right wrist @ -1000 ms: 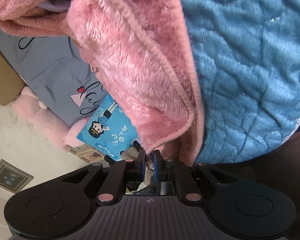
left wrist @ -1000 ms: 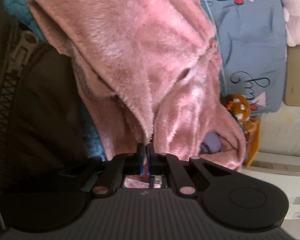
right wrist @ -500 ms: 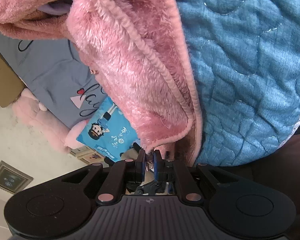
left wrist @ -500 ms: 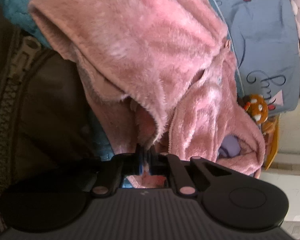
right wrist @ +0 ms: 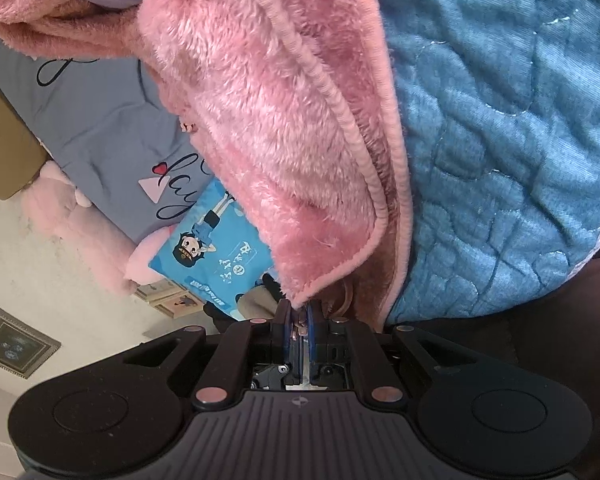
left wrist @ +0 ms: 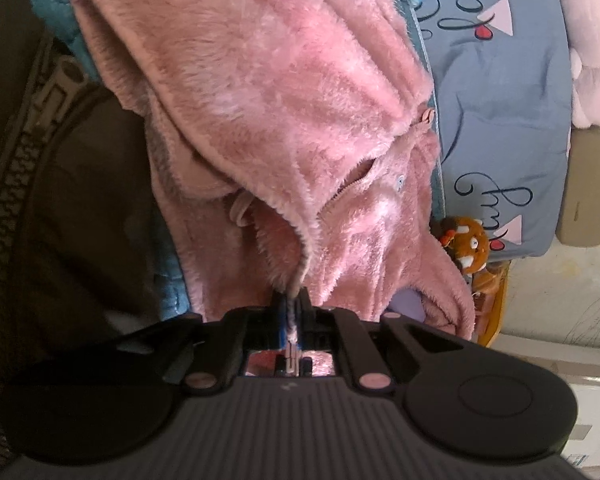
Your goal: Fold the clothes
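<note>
Now both grippers pinching pink fleece garment hem.

Quilt: blue, right of frame
Plush toy: orange, right edge
Cartoon packet: lower left
Framed picture: lower left

Teal quilted bedspread, pink fleece garment lying on it, grey lettered pillow just beside

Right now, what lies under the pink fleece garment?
Under the pink fleece garment a blue quilted cover shows on one side, and a grey printed sheet beyond it. The fleece hides whatever lies directly beneath its middle.
</note>
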The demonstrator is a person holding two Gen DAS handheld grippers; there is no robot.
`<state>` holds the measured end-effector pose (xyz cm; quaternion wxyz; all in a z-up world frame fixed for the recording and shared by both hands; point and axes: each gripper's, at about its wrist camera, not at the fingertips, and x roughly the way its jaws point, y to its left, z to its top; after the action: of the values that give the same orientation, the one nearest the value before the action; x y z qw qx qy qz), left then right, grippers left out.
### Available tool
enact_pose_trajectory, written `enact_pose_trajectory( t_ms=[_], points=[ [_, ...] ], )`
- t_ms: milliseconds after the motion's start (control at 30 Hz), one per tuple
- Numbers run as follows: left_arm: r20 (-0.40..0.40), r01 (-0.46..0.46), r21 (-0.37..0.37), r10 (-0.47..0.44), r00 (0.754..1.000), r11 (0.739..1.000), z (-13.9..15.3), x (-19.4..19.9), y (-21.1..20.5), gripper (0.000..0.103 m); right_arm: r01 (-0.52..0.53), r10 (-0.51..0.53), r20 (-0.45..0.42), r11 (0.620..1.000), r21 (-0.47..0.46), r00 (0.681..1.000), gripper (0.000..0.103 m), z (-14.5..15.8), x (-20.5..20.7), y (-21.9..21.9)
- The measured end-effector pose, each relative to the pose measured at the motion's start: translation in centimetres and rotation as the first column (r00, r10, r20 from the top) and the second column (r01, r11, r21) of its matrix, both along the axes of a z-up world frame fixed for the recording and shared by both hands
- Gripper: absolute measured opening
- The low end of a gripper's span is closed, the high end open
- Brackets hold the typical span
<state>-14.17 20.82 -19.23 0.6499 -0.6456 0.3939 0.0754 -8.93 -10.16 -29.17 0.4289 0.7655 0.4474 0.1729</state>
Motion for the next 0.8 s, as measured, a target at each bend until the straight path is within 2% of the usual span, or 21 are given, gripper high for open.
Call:
enact_pose_trajectory(
  t_ms=[533, 800],
  points=[
    [-0.002, 0.025, 0.060, -0.025, 1.000, 0.998, 0.7, -0.3, -0.1, 0.005, -0.023, 0.025, 0.035, 0.998, -0.053, 0.999, 0.009, 0.6, 0.4, 0.1],
    [-0.021, 0.038, 0.089, -0.036, 0.999, 0.995, 0.9, -0.2, -0.6, 0.005, -0.038, 0.053, 0.080, 0.983, -0.180, 0.995, 0.008, 2.2, 1.0, 0.6]
  ],
)
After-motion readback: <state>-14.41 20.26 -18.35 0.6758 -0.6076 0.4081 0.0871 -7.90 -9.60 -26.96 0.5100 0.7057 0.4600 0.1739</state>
